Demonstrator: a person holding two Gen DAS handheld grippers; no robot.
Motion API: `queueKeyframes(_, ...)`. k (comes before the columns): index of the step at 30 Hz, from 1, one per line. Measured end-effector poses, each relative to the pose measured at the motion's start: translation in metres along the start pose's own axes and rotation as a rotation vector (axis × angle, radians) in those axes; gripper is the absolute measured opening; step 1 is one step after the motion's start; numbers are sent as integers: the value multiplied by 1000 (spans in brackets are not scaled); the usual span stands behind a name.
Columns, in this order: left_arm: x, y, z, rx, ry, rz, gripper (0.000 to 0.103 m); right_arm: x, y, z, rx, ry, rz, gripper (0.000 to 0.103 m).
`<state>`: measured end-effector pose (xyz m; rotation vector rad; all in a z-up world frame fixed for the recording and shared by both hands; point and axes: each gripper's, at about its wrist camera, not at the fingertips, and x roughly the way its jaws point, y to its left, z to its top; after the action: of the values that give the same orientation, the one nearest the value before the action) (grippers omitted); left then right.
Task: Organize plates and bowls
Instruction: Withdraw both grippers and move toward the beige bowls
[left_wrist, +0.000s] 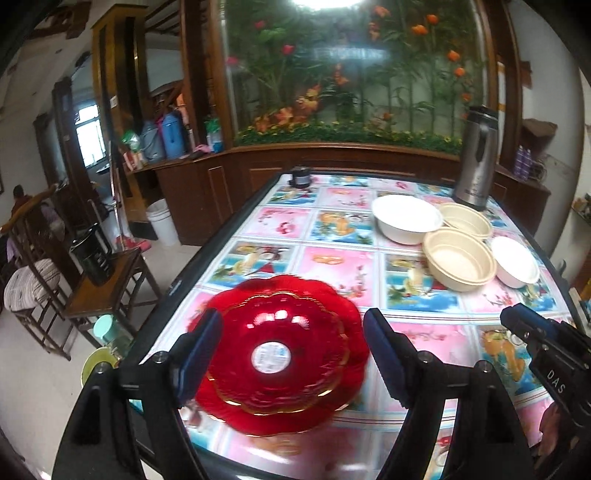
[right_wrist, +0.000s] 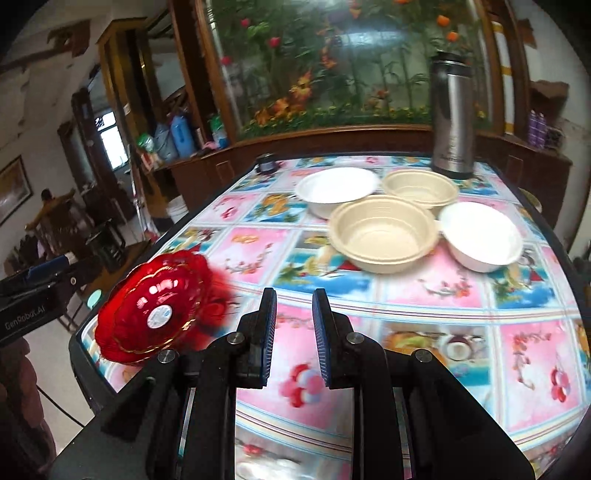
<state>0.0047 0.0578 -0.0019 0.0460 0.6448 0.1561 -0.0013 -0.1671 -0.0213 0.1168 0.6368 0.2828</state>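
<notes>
On the worktop four bowls were counted near the far right corner: two white bowls and two cream bowls, set close together, some rims touching or overlapping. Two red plates were seen stacked at the near left corner, the smaller one on the larger. One steel flask was stood behind the bowls, and one small dark cup at the far edge. The worktop was covered by a glossy cloth printed with pink and blue picture squares; behind it a wooden cabinet and a wall panel of painted flowers were seen. The plates were translucent red, scalloped, gold-edged, with a round white label at the centre. The left gripper was spread wide above the stack, nothing pinched. The right gripper was held narrowly parted over bare cloth, with nothing between its fingers.
</notes>
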Motion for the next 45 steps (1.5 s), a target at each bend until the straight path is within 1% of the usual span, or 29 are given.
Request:
queueKeyframes(2,0,-11,0,19,1,-9,79,-5,-12,-1,22,-11,-7,20)
queueKeyframes(3,1,-17,1,28,4,-13,78,-7,-18,-1,36,-14,-9,26)
queueKeyframes(4,2,-23,1,36,7,-19,78,-9,-25,-2,52,-17,-9,35)
queueKeyframes(6,5,-33,2,51,15,-32,79,-14,-39,-4,96,-40,3,41)
queueKeyframes(9,10,-47,4,77,27,-40,79,-19,-57,-7,140,-53,21,41)
queueKeyframes(16,21,-71,7,115,50,-63,79,-19,-86,-9,198,-50,3,41)
queueKeyframes(20,27,-81,10,127,57,-72,79,-16,-97,-8,212,-43,-8,41)
queueKeyframes(32,43,-105,17,150,81,-104,78,-9,-111,3,229,-46,-8,41)
queueKeyframes(45,67,-121,27,160,100,-125,78,6,-118,27,233,-61,6,41)
